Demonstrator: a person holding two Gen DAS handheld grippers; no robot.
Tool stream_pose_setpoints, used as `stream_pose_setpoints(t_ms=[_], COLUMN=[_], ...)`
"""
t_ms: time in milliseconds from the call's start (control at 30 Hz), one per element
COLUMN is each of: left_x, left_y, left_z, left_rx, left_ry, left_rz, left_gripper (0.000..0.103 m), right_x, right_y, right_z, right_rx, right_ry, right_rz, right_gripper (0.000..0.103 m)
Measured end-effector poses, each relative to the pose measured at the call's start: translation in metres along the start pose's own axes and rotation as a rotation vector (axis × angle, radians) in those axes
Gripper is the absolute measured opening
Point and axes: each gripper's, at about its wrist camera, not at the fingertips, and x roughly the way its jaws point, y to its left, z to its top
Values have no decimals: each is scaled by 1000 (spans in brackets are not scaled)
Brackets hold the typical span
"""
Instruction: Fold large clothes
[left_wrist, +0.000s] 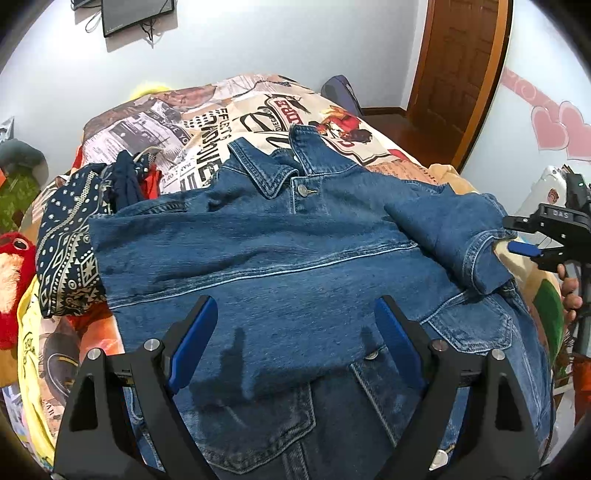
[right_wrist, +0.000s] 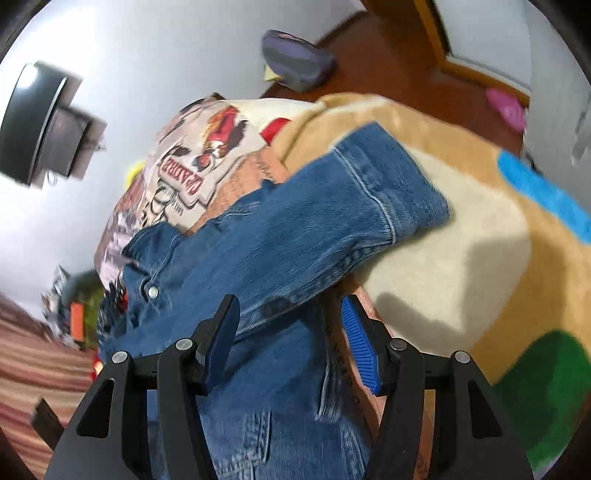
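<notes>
A blue denim jacket (left_wrist: 295, 251) lies front up on the bed, collar far from me, both sleeves folded across its chest. My left gripper (left_wrist: 295, 314) is open and empty just above the jacket's lower middle. The right gripper (left_wrist: 517, 240) shows at the right edge, beside the cuff (left_wrist: 484, 254) of the folded right sleeve. In the blurred right wrist view, my right gripper (right_wrist: 290, 314) is open and empty above the jacket (right_wrist: 280, 240), with the sleeve cuff (right_wrist: 391, 184) ahead of it.
A printed bedspread (left_wrist: 221, 122) covers the bed. A navy patterned cloth (left_wrist: 70, 240) and other clothes lie at the left with a red plush toy (left_wrist: 11, 280). A tan plush blanket (right_wrist: 461, 221) lies at the right. A wooden door (left_wrist: 454, 66) stands behind.
</notes>
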Motion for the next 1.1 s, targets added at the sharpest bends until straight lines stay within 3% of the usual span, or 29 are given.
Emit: stream_pose_setpoints(t_ms=[200,267,400,467,600,833,933,1100], left_x=[11,14,16,14,7,-32,-53,-79], left_y=[-1,0,4,8,15,40,62,102], left_z=[2,2,2,2,4,9,10,-4], left_rx=[0,3,-10,-23,-37,-42,-100,-193], left_ry=[22,27,31,24,3,-108,-146,-197], left_rz=[7,12,11,10,15,73,42,100], left_gripper=[87,87,87,87,87,87,87,87], right_x=[11,12,17,15,-3,-53,-57,-25], right_y=[-3,2,8,16,55,151,196,260], right_z=[17,22,29,30,30,13,-9,-63], right_rx=[10,-17,-74,-111,-257,-471,-574,-720], right_ry=[-59,-100,-121,-119,-190,-276,-262,-153], right_rz=[-84,-107,-146,-146,-109,59,123,199], right_gripper=[51,43,11,9,7,6,6,6])
